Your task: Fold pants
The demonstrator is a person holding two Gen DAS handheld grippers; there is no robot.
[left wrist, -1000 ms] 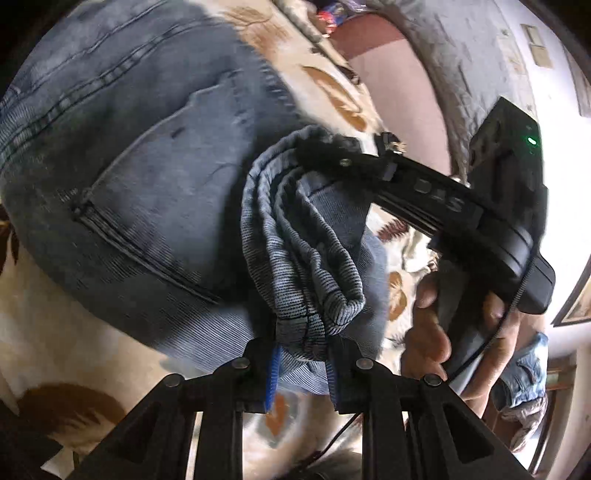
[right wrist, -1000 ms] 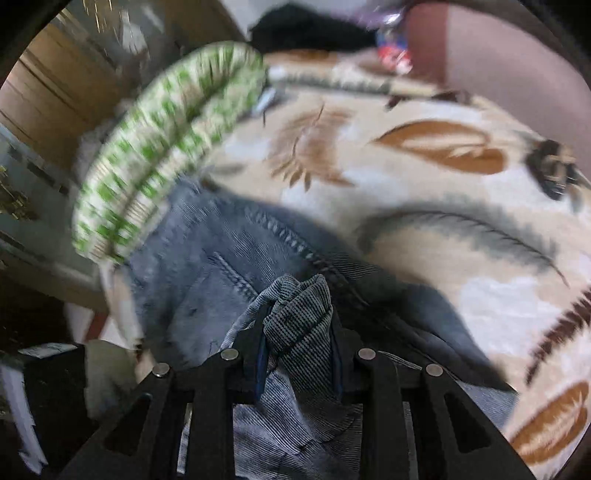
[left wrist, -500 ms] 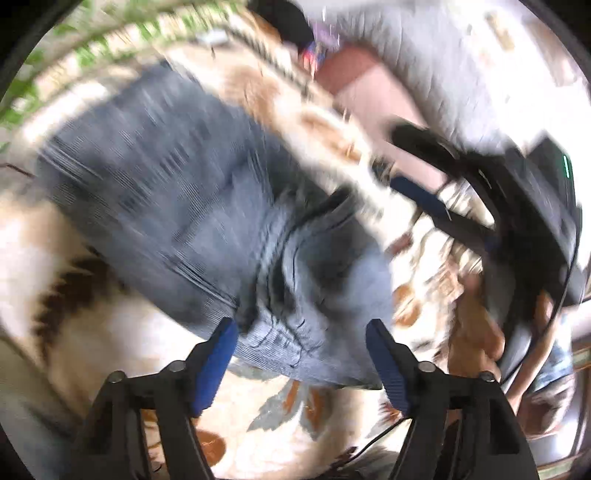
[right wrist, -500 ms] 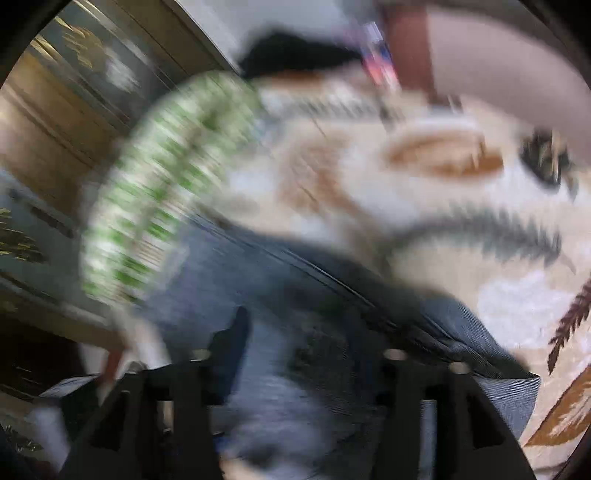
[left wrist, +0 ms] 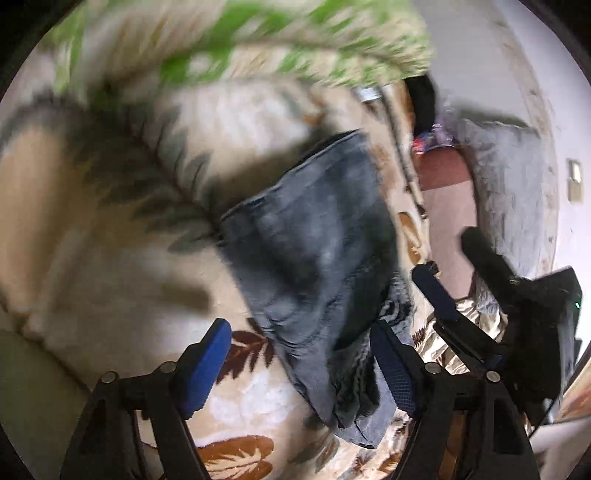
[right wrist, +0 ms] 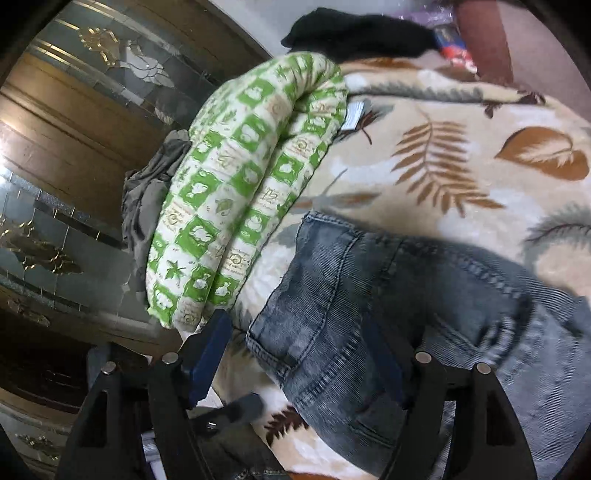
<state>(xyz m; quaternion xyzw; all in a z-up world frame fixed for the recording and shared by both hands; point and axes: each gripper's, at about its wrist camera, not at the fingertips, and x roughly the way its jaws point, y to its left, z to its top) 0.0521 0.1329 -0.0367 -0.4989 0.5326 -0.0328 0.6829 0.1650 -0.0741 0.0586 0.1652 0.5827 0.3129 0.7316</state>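
Observation:
The blue-grey jeans (left wrist: pixel 314 251) lie folded in a stack on the leaf-patterned blanket (left wrist: pixel 110 258). My left gripper (left wrist: pixel 301 365) is open and empty, its jaws spread just above the near end of the stack. My right gripper (right wrist: pixel 306 362) is open and empty over the waistband and back pocket of the jeans (right wrist: pixel 369 302). It also shows in the left wrist view (left wrist: pixel 458 258), at the right beside the stack. The left wrist view is blurred.
A rolled green-and-white checked quilt (right wrist: pixel 236 199) lies along the blanket's far edge, next to the jeans. A dark garment (right wrist: pixel 362 33) lies beyond it. A wooden cabinet with glass panels (right wrist: pixel 55 166) stands behind. A maroon surface (left wrist: pixel 443 177) borders the blanket.
Both grippers have let go of the folded leg ends and opened wide. The fabric has dropped onto the stack. Both grippers have pulled back and swung.

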